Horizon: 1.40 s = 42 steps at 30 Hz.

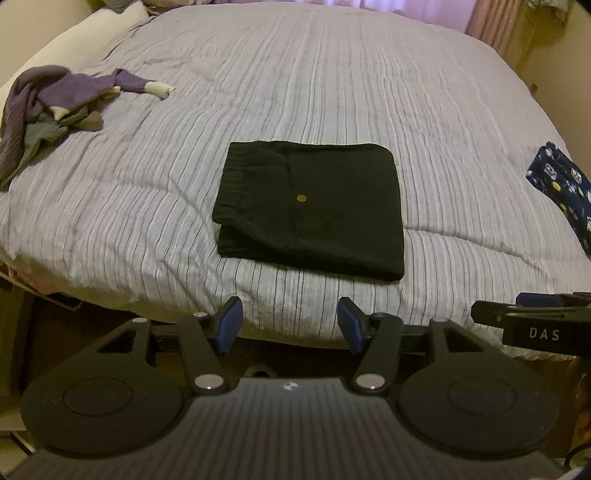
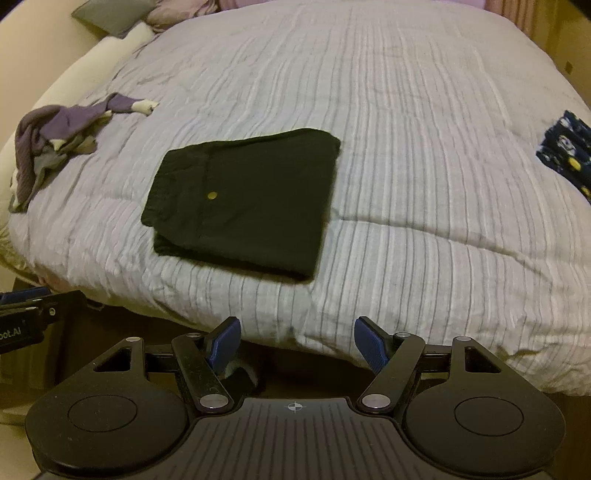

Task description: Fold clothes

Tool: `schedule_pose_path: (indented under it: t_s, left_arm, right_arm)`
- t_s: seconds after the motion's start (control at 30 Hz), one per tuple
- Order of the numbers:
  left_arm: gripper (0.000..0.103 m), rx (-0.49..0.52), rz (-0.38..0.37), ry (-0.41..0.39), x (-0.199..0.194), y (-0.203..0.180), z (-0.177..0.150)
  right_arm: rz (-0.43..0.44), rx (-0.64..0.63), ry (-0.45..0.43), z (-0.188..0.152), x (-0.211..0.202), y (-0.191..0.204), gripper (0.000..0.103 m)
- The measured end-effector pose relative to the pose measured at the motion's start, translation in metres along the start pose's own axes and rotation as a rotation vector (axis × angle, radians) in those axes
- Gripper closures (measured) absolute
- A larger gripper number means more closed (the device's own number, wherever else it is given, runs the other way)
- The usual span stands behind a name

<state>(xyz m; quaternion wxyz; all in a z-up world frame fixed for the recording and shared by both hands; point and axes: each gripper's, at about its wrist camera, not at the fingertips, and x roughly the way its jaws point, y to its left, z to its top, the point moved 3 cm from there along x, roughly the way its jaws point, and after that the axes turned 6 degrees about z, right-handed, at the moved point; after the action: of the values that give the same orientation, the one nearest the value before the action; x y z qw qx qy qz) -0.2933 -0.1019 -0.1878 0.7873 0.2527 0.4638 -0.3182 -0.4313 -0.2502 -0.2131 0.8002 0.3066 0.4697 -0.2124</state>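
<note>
Folded black garment lies flat on the striped bed cover, near the bed's front edge. My left tongs and right tongs hover apart from it, both spread and holding nothing. A crumpled purple clothes pile lies far left; a patterned navy garment lies far right.

this is a bedroom in a home. a wide bed fills both views, covered by a pale grey striped quilt. a grey pillow lies at the far left corner, and pink curtains hang at the far right. clothes lie on the quilt: folded black shorts in the middle, a loose purple heap at the left and a navy patterned piece at the right.
</note>
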Motion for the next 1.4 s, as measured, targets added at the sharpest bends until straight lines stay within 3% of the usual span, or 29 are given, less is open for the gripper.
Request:
schedule_pose_path:
  t_s: [0.43,0.7,0.93,1.07,1.2,1.4]
  left_arm:
    - [0.049,0.044,-0.025,0.048,0.037,0.006,0.033]
    - [0.049,0.053,-0.081,0.074,0.076,0.026,0.068]
    - [0.047,-0.094,-0.173,0.047,0.128,0.091,0.096]
    - [0.046,-0.200,-0.199,0.099,0.183,0.122,0.109]
    - [0.046,-0.331,-0.321,0.138,0.233,0.141,0.117]
    - [0.044,-0.385,-0.439,0.135,0.285,0.148,0.122]
  right_arm:
    - [-0.020,0.048,0.026,0.020,0.021,-0.003,0.031]
    - [-0.034,0.089,0.056,0.049,0.051,0.003,0.031]
    - [-0.009,0.242,-0.018,0.082,0.075,-0.034,0.031]
    - [-0.038,0.370,0.024,0.092,0.102,-0.066,0.031]
    - [-0.062,0.445,0.079,0.098,0.129,-0.083,0.031]
    - [0.005,0.489,0.082,0.110,0.161,-0.086,0.031]
